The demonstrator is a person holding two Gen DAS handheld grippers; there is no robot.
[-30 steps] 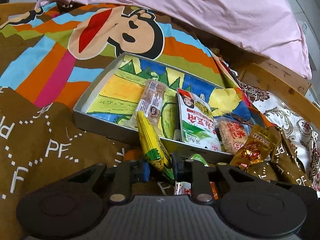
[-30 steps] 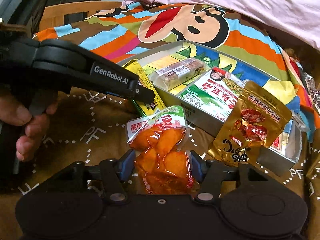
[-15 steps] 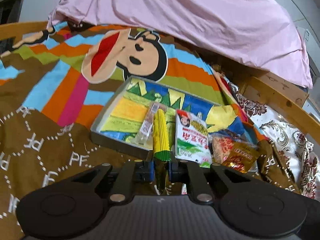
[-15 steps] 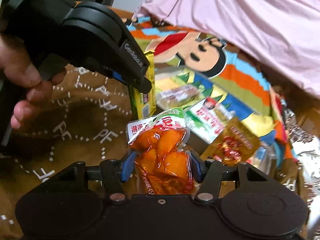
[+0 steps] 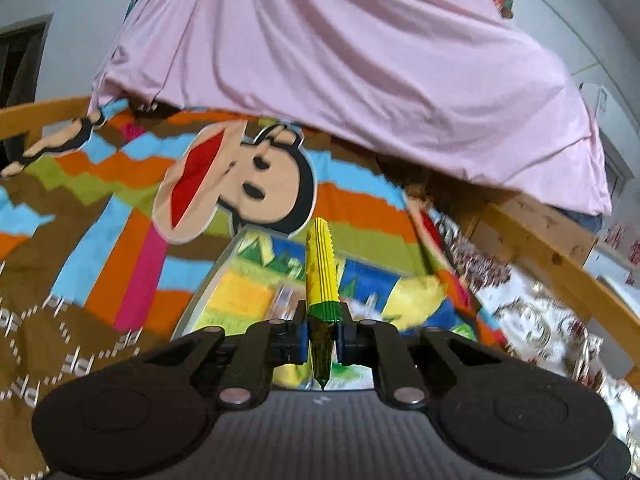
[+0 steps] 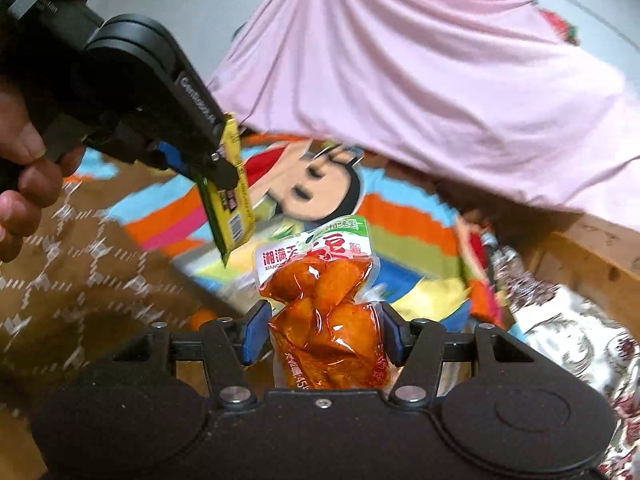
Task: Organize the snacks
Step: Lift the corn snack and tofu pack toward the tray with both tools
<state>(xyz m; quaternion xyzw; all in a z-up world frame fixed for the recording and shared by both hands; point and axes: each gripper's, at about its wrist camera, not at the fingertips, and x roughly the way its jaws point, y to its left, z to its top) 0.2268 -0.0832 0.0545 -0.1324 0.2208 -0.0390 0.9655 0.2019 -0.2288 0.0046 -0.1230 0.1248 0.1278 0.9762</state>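
My left gripper is shut on a thin yellow and green snack packet, seen edge-on and held up in the air above the tray. The right wrist view shows that same left gripper at the upper left, a hand around its handle, with the yellow packet hanging from its fingers. My right gripper is shut on a clear pouch of orange snack pieces with a red and green header. The shallow grey tray with a colourful printed floor lies below both, blurred.
A striped cartoon blanket covers the bed under the tray. A pink sheet hangs behind it. A wooden bed rail runs along the right, with a floral cloth beside it. A brown patterned blanket lies at the left.
Both grippers have risen from the bed with their packets. The tray and the snacks in it have dropped lower in view. The yellow packet now stands edge-on between the left fingers.
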